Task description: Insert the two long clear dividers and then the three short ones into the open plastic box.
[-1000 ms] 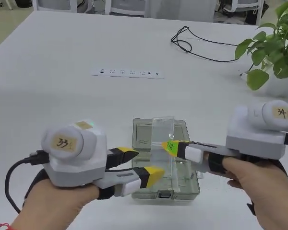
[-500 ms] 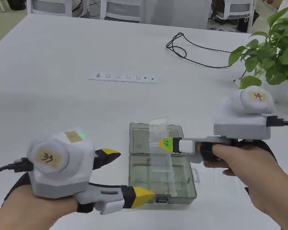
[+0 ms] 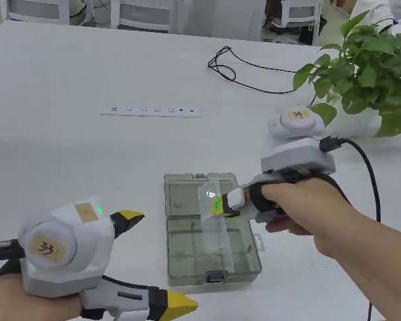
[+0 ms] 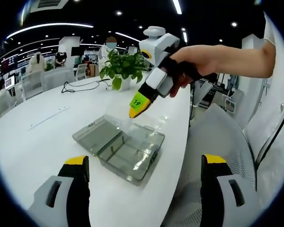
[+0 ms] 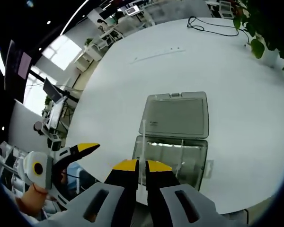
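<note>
**Step in hand: seating a divider.** Your right tool (image 3: 216,204) is clenched on a clear divider (image 3: 217,242), gripping it by its upper edge. In the right gripper view the jaws are pressed together on the thin panel. The divider hangs tilted over the open plastic box (image 3: 182,253), which sits on the table (image 3: 87,154) with its lid folded back away from you. The panel's lower end reaches down toward the front wall of the base; whether it touches cannot be told. Judged by how much of the base it spans, this is probably one of the long dividers.

Your left tool (image 3: 157,261) is released, jaws wide apart, low and to the left, near the box but clear of it.

**Next move.** Bring the panel upright and line both ends up with the slots in the opposing walls. Lower it evenly. Unclench only once it is seated. If the box shifts, steady it with the left tool.
</note>
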Demonstrator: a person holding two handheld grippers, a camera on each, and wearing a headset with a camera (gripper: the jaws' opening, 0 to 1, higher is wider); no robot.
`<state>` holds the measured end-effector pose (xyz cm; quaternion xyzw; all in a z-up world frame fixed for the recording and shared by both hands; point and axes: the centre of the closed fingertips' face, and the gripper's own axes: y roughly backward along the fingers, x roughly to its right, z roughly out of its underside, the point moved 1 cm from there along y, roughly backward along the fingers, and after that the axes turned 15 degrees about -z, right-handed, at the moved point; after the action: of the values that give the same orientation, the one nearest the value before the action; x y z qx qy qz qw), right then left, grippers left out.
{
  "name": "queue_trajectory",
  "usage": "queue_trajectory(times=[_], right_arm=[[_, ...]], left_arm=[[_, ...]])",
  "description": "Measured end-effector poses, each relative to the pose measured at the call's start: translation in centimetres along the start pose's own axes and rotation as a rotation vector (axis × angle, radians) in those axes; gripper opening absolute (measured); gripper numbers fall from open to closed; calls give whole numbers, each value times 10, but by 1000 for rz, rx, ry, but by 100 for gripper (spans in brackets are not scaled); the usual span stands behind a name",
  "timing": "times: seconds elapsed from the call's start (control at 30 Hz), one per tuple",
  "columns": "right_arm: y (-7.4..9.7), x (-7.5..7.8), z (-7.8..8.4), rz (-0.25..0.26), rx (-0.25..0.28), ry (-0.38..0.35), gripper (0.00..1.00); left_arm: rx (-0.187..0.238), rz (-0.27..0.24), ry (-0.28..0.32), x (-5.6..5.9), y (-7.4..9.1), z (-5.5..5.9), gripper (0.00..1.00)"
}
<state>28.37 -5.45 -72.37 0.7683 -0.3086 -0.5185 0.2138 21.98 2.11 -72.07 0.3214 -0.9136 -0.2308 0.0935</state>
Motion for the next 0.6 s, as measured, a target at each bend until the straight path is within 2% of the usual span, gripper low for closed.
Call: queue_trajectory(times=[0.07,0.13,0.3,0.6], right_arm=[[-4,3,4,12,-18,-20,7],[-11,13,7,39,-37,-44,7],[-24,19,17,75,-72,-78,7],[-34,28,24,112,-111,-106,7]], left_arm=[[-1,8,-9,0,-1,2,100],[-7,20,-24,1,-1,5,100],[1,39,-22,0,0,6,100],[18,58,-7,4,-2,6,100]])
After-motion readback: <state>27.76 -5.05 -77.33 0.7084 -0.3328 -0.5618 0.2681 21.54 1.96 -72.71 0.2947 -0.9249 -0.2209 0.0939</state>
